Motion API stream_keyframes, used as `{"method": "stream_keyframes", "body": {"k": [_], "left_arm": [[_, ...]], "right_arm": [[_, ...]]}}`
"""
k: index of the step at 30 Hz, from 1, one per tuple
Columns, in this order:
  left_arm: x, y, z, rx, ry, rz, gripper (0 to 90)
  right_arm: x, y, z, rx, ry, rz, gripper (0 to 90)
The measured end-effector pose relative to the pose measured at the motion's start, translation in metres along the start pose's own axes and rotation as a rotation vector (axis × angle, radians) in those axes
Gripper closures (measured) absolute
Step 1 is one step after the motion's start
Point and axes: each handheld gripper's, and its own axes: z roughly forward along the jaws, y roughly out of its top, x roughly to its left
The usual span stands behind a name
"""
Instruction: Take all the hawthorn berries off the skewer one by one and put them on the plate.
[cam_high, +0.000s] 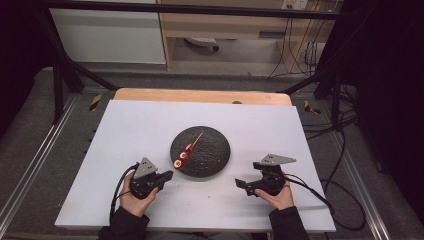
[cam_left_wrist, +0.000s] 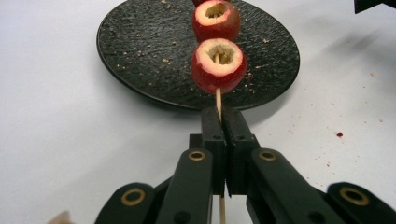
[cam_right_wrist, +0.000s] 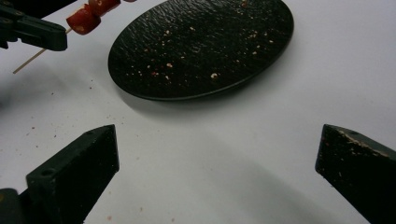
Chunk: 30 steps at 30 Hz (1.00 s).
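Note:
A thin wooden skewer (cam_left_wrist: 218, 102) carries red hollowed fruit pieces (cam_left_wrist: 218, 65) over a round black plate (cam_high: 212, 152). My left gripper (cam_high: 167, 175) is shut on the skewer's bare near end, just off the plate's left front rim. In the left gripper view the two jaws press together on the stick. The skewer (cam_high: 197, 140) runs up and right across the plate. My right gripper (cam_high: 240, 183) stands open on the white mat to the right of the plate, nothing between its jaws. Its own view shows the plate (cam_right_wrist: 196, 51) ahead and the fruit pieces (cam_right_wrist: 86, 18) at top left.
A white mat (cam_high: 125, 135) covers a wooden table (cam_high: 200, 95). Crumbs and red specks lie on the plate and on the mat near it. Cables trail from both grippers. Black frame bars stand at the table's sides and back.

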Motion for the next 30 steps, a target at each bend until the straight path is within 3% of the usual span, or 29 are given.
{"method": "stream_keyframes", "body": {"k": [7,16,30], "left_arm": [[-0.002,0.000,-0.001,-0.007,-0.010,0.011,88.4],[-0.007,-0.001,-0.001,-0.013,-0.023,0.022,88.3],[-0.015,-0.001,0.001,-0.013,-0.040,0.043,88.4]], "right_arm": [[0.016,0.017,0.013,-0.010,0.008,-0.011,0.5],[0.040,0.046,0.038,-0.054,0.058,-0.024,1.5],[0.052,0.069,0.066,-0.096,0.113,0.028,9.7]]}}
